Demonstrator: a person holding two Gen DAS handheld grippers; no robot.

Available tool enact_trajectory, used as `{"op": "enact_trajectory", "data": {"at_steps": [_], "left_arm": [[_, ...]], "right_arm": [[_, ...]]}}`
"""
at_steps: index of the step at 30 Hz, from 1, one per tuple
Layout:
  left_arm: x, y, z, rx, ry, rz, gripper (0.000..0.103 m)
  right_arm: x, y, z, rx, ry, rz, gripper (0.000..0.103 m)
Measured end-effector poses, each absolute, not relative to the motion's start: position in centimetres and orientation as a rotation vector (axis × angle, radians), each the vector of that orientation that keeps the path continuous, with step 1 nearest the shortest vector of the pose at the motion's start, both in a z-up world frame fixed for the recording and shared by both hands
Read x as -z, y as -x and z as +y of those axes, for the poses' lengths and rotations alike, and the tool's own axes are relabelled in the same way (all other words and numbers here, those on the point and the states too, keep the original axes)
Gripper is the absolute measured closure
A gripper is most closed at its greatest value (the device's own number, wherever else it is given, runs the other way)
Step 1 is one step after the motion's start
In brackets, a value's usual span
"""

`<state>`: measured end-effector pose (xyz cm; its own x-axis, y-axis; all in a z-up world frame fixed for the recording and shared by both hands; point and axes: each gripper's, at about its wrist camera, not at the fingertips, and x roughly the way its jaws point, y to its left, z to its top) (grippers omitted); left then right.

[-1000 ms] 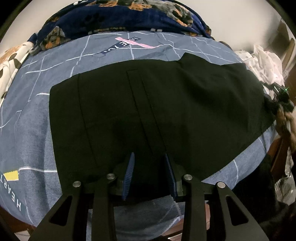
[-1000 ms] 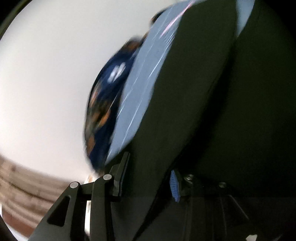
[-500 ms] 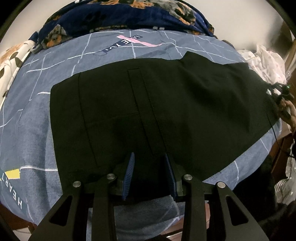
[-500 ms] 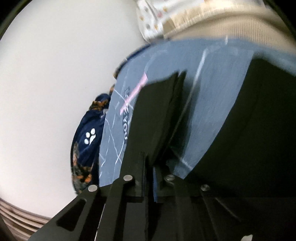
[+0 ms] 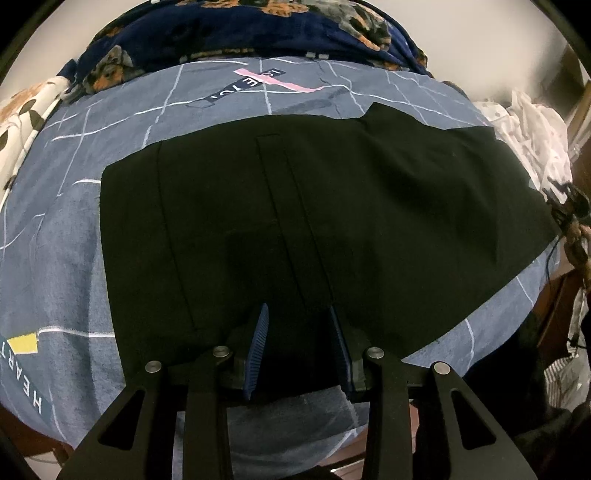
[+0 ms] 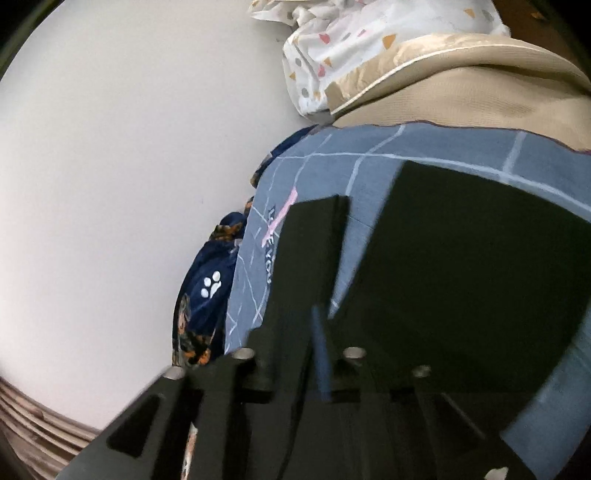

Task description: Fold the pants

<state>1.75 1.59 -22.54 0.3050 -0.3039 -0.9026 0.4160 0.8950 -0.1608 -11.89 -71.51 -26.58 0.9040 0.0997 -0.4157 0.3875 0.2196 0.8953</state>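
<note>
Black pants lie spread flat on a blue-grey bedsheet. My left gripper points down at their near edge. Its blue pads stand apart with dark cloth between them and no visible pinch. In the right wrist view a black strip of the pants leg rises from between the fingers of my right gripper. Its jaws are opening, with the strip still between them beside the blue pad. The rest of the pants lies to the right on the sheet.
A navy dog-print blanket is bunched along the far side of the bed. A white patterned cloth lies at the right, a spotted pillow at the left. A beige pillow and a pale wall show in the right view.
The right gripper swung so that the bed and beige pillow came into view. Its jaws, shut on the leg strip half a second ago, have parted. The left gripper has stayed still.
</note>
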Motion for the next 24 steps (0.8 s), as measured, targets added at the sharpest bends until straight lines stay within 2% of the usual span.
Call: {"op": "enact_trajectory", "data": {"at_steps": [1,5,9,11,13,14,18,19,21,24], "left_arm": [[22.5,-1.7,1.6,0.476,-0.110,1.166,0.068],[22.5,-1.6,1.5,0.474,-0.108,1.166,0.068],[22.5,-1.7,1.6,0.472,-0.095,1.166,0.068],[22.5,-1.7,1.6,0.471,-0.094,1.168,0.068],[22.5,-1.7,1.7,0.472,-0.092,1.169,0.068],[22.5,-1.8,1.7,0.471,-0.089,1.170,0.067],[22.5,-1.8,1.7,0.471,-0.084,1.172,0.067],[22.5,-1.9,1.7,0.471,-0.085,1.172,0.067],[22.5,-1.8,1.8,0.469,-0.079,1.172,0.067],[22.5,-1.8,1.8,0.470,-0.081,1.169,0.067]], "right_arm": [[26.6,11.1,-71.9,0.227,-1.339,0.450,0.060],[26.6,8.5,-73.1,0.339,-1.246,0.594,0.057],[27.1,6.2,-73.5,0.314,-1.247,0.639,0.057],[27.0,5.3,-73.2,0.298,-1.237,0.649,0.054],[26.7,4.1,-72.8,0.282,-1.226,0.647,0.041],[26.7,3.8,-72.6,0.265,-1.230,0.645,0.040],[26.4,1.9,-71.4,0.237,-1.167,0.702,0.040],[26.2,2.0,-71.5,0.259,-1.155,0.713,0.045],[26.2,3.6,-72.1,0.345,-1.182,0.661,0.046],[27.2,5.0,-73.0,0.367,-1.238,0.633,0.063]]}}
